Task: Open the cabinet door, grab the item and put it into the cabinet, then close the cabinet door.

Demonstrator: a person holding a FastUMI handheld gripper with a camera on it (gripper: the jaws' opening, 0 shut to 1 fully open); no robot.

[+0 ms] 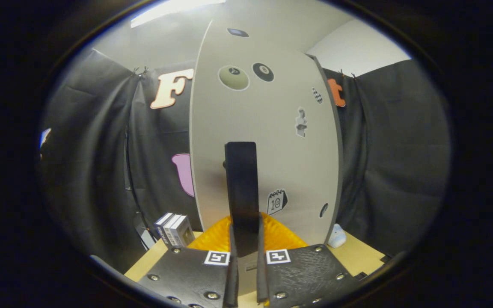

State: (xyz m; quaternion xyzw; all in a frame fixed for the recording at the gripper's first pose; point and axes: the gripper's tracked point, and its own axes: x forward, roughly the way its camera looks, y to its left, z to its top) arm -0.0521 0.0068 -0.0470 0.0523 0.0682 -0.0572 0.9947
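Tongs (246, 252) clamped on cabinet door (268, 141) handle (241, 188), its foot hidden.

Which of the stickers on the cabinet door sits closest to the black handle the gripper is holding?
The calendar sticker, low on the cabinet door, just beside the black handle that the gripper clamps. The ball stickers sit far above, near the door's top.
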